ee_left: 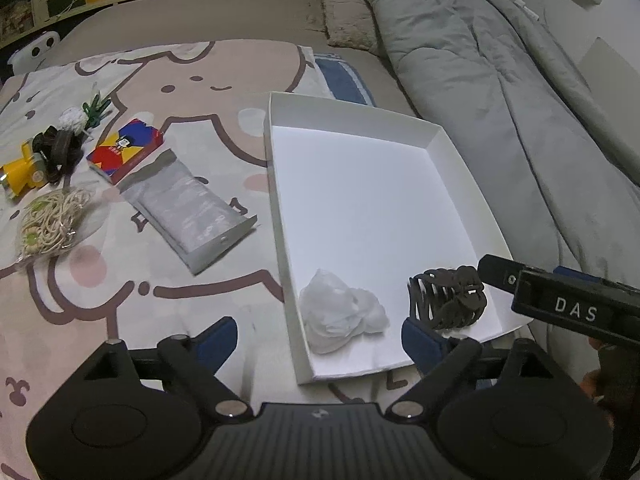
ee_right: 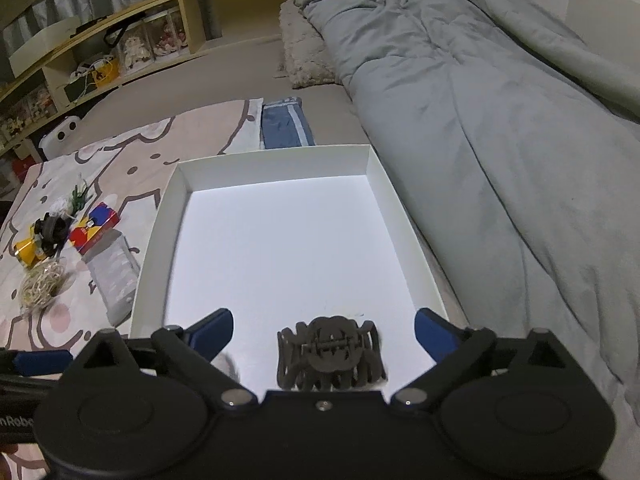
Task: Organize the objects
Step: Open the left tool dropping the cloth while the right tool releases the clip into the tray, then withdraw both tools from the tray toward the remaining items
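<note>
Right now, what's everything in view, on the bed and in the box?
box: 1, white, open, on bed
hair claw: 1, dark, in box, near end
crumpled bag: 1, white, in box beside the claw
card box: 1, red-blue-yellow, on mat
clear pouch: 1, grey, on mat
cord bundle: 1, cream, on mat
yellow item: 1, far left
duvet: 1, grey, right
left gripper: open
right gripper: open, over claw
</note>
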